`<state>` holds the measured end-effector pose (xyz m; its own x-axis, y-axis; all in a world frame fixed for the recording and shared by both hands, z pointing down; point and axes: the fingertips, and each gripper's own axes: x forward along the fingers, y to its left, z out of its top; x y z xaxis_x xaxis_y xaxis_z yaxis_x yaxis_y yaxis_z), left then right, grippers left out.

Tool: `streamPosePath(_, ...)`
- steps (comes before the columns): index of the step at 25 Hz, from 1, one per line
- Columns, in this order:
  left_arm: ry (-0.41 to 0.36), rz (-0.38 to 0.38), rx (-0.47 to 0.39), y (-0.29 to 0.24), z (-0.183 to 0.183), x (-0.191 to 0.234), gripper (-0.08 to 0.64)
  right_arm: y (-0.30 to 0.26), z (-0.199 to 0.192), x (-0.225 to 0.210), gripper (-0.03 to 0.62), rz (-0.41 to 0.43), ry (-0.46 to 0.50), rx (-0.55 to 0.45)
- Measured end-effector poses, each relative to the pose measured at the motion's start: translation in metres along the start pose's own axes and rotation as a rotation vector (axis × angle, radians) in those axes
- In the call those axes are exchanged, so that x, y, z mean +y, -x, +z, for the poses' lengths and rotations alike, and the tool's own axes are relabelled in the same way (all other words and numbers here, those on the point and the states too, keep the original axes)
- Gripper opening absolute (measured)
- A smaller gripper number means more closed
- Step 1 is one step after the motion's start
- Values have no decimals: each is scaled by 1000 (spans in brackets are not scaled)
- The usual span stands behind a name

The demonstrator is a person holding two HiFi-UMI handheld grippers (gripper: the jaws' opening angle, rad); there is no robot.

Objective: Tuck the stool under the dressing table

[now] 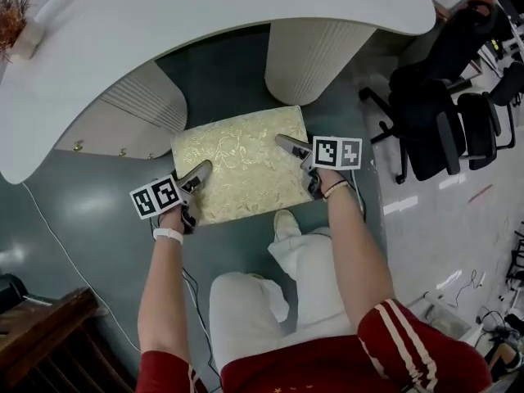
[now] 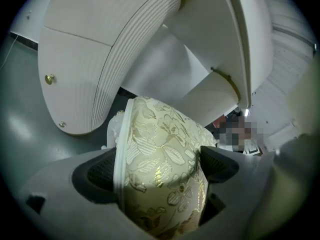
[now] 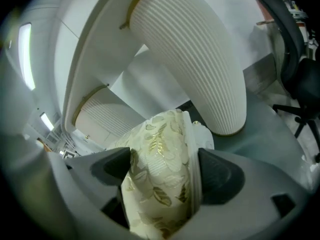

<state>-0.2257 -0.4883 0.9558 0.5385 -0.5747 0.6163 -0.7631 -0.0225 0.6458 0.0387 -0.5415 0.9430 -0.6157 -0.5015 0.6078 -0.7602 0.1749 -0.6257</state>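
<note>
The stool [image 1: 241, 164] has a square cushion of gold floral fabric and stands on the grey floor just in front of the white dressing table [image 1: 205, 23], between its two ribbed pedestals. My left gripper [image 1: 195, 178] is shut on the cushion's near left edge; in the left gripper view the cushion [image 2: 160, 169] fills the gap between both pads. My right gripper [image 1: 296, 154] is shut on the cushion's right edge, and the right gripper view shows the fabric [image 3: 160, 184] pinched between its pads. The stool's legs are hidden.
A ribbed left pedestal [image 1: 139, 109] with small gold knobs and a ribbed round right pedestal [image 1: 307, 56] flank the gap. A black office chair [image 1: 446, 113] stands at the right. A dark wooden piece [image 1: 49, 334] sits at bottom left. The person's legs are behind the stool.
</note>
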Motion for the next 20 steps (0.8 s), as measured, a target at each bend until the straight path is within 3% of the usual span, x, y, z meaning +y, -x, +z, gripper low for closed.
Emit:
streamPosePath(5,-6,5,9,-45,34,34,512,-61,21,-25,424,28,-24,-3)
streamPosePath(9,20,-10,-30,-63,61,52,509,-92,51,-22,425,17,22,10)
streamPosePath(14,-2,-11,-47,-73,84,51,514,-100,71,-21,426,30,21,0)
streamPosePath(20,-39,-54,-61,-74,84,51,512,-95,73,-21,419,37,48,-49)
